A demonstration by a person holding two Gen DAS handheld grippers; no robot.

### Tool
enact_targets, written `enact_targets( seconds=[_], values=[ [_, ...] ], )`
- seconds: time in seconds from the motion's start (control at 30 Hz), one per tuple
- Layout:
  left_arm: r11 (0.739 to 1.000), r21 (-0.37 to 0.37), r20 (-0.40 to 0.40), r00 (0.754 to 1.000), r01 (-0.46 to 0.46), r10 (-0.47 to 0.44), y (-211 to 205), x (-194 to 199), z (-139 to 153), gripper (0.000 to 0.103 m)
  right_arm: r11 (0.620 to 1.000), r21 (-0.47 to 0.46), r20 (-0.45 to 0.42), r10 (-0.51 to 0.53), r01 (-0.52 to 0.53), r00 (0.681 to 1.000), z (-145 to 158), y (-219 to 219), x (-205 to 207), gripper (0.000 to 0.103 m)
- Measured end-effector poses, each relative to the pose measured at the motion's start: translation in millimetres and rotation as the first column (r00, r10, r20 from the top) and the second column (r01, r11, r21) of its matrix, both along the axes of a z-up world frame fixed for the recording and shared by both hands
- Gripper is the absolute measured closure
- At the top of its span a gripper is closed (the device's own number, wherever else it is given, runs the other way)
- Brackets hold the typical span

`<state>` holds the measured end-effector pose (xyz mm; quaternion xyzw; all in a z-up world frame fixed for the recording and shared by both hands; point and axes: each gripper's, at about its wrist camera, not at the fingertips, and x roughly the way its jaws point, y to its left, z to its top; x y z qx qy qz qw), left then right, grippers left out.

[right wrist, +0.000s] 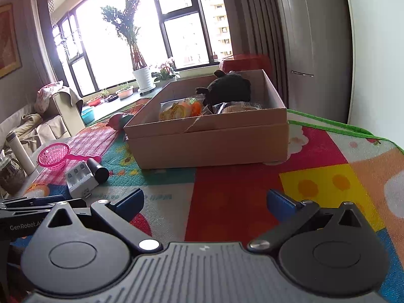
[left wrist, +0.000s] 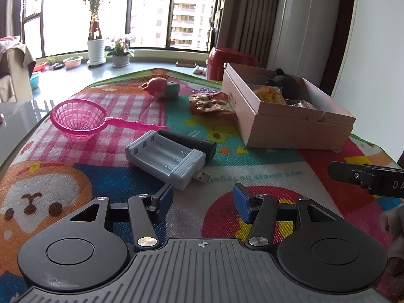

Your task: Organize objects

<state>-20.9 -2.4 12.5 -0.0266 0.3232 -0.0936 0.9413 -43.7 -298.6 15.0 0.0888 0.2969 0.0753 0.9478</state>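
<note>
Bright cartoon mat point(left wrist: 252, 174) covers the table; at its left lies a pink mesh strainer point(left wrist: 78, 121), then a grey battery charger point(left wrist: 165, 160) touching a black cylinder point(left wrist: 188, 142), and far right an open cardboard box point(left wrist: 290, 116) of toys. Left gripper point(left wrist: 203, 203) half-open, empty; right gripper point(right wrist: 205, 203) wide, empty.

A woven, matt printed cloth point(left wrist: 252, 176) is noted. The box point(right wrist: 209, 146) is matt cardboard; strainer point(left wrist: 78, 121) and charger point(left wrist: 164, 159) are smooth plastic.
</note>
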Motion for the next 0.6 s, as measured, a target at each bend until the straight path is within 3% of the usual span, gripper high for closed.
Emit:
enact_targets(
  seconds=[0.13,0.27,0.37,0.43,0.47,0.6],
  values=[
    [0.997,-0.052,0.058,0.997,0.061,-0.058,1,21,23,0.046,1.0,-0.006,-0.003,-0.002,0.002,1.0,0,1,-1,0.0],
    [0.996,-0.054,0.107,0.992,0.066,-0.06,0,81,45,0.046,1.0,-0.021,-0.014,0.002,-0.002,1.0,-1,4,1,0.0],
    [0.995,-0.09,0.068,0.997,0.052,-0.046,-7,139,44,0.048,1.0,-0.018,-0.029,0.006,-0.007,1.0,-2,4,4,0.0],
    [0.993,-0.111,0.003,0.999,0.043,-0.043,-15,180,36,0.06,1.0,-0.014,-0.039,0.005,-0.005,0.999,-3,3,6,0.0],
    [0.994,-0.102,-0.02,0.999,0.031,-0.033,-20,198,32,0.067,1.0,-0.01,-0.045,0.006,-0.007,0.999,-4,3,8,0.0],
    [0.998,-0.03,-0.056,0.997,0.051,-0.052,-36,249,14,0.07,1.0,0.007,-0.072,0.015,-0.015,0.997,-7,1,12,0.0]
  ],
)
